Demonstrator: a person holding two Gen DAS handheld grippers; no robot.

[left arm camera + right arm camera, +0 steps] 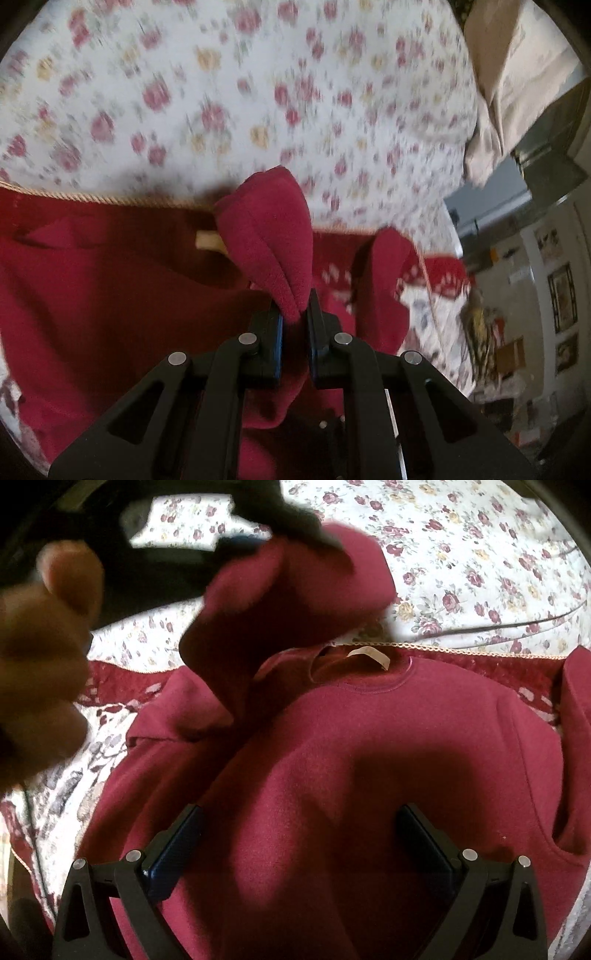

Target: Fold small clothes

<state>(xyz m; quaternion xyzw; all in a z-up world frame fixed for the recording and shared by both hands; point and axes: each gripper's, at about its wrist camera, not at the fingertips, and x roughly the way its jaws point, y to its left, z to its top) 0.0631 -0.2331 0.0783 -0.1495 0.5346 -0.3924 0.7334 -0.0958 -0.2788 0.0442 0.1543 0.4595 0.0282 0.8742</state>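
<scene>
Left hand (pixel 40 657): at the far left of the right wrist view, blurred, wrapped round its tool's handle.
Left gripper (pixel 295 314): fingers together, clamped on the sleeve (pixel 269 236), whose cuff end sticks up and forward from between the pads. In the right wrist view this gripper is a dark blur at top left, with the sleeve hanging from it.
Sleeve: lifted clear of the bed, arching above the sweater's left shoulder, ahead and to the left of the right fingers.
Sweater (pixel 369 760): maroon, lying front up on the sheet (pixel 480 554), neck away from the right fingers. Its chest lies directly beyond and between those fingers; the collar and white label (pixel 369 655) sit farther ahead.
Right gripper (pixel 301 843): fingers wide apart, holding nothing, poised above the lower chest. Whether the pads touch the cloth I cannot tell.
Other sleeve (pixel 576 738): at the far right edge, not yet folded in.
Step in hand: most likely the first sleeve fold, carrying the left sleeve across the chest.
Next move: probably lay the sleeve flat over the body and let go, keeping it straight, not bunched; the right gripper could pin the chest so the sweater does not drag.
</scene>
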